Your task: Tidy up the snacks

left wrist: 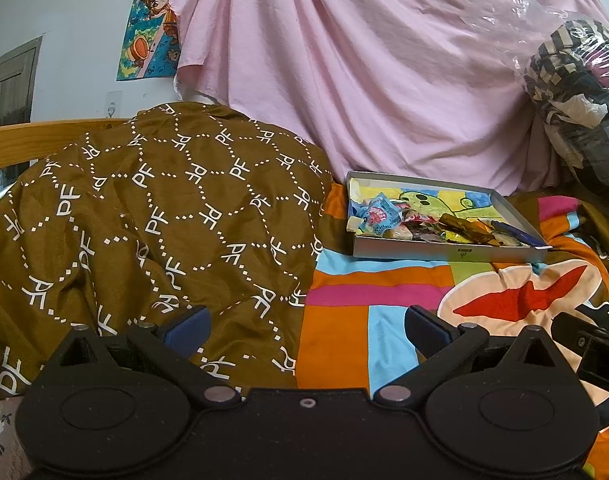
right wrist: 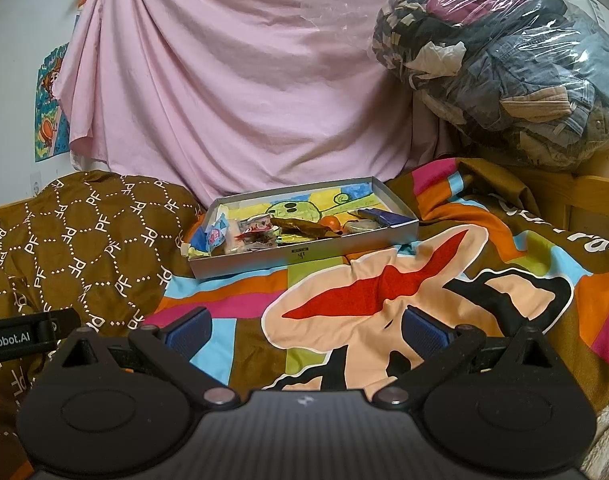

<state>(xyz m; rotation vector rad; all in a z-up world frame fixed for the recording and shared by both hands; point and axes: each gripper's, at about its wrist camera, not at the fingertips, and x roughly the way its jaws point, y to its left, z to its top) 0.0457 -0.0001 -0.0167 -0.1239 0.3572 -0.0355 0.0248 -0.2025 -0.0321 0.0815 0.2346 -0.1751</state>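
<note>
A shallow grey box (left wrist: 444, 251) (right wrist: 304, 258) lies on the colourful bedspread, lined with a green cartoon drawing. Several wrapped snacks (left wrist: 424, 228) (right wrist: 280, 232) are heaped along its near side: blue and pink packets at the left, a brown wrapper in the middle, a dark blue one at the right. An orange round piece (right wrist: 330, 222) shows in the right wrist view. My left gripper (left wrist: 304, 326) is open and empty, well short of the box and to its left. My right gripper (right wrist: 306, 328) is open and empty, in front of the box.
A brown quilt (left wrist: 144, 220) (right wrist: 84, 240) with white letters is bunched at the left of the box. A pink sheet (left wrist: 364, 80) hangs behind. A clear bag of clothes (right wrist: 504, 64) sits at the back right. A wooden bed frame (right wrist: 596, 196) runs along the right.
</note>
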